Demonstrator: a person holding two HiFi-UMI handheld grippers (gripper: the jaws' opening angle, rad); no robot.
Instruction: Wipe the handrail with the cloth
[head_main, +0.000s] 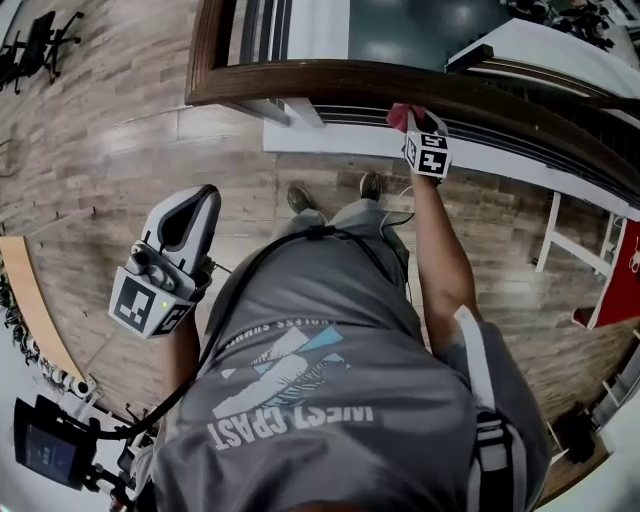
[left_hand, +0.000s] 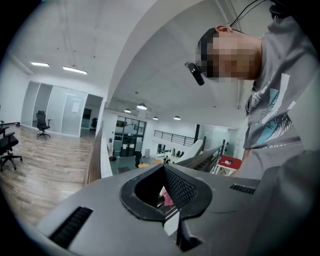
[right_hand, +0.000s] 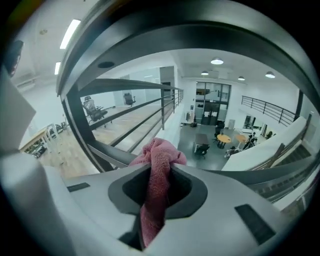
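Note:
A dark wooden handrail (head_main: 330, 80) curves across the top of the head view. My right gripper (head_main: 418, 122) is stretched out to it and is shut on a pink-red cloth (head_main: 402, 116), which lies against the near side of the rail. In the right gripper view the cloth (right_hand: 159, 159) bunches up out of the jaws, and the dark rail (right_hand: 210, 37) arcs close overhead. My left gripper (head_main: 196, 200) hangs away from the rail at the person's left side, over the floor, with its jaws together and nothing in them. In its own view the left gripper (left_hand: 166, 194) tilts up towards the ceiling.
Thinner metal bars (head_main: 480, 135) run below the handrail, with a drop to a lower floor (right_hand: 210, 137) beyond. A white table frame (head_main: 556, 232) and a red panel (head_main: 622, 272) stand at right. Office chairs (head_main: 40, 45) are far left, a screen rig (head_main: 45, 450) lower left.

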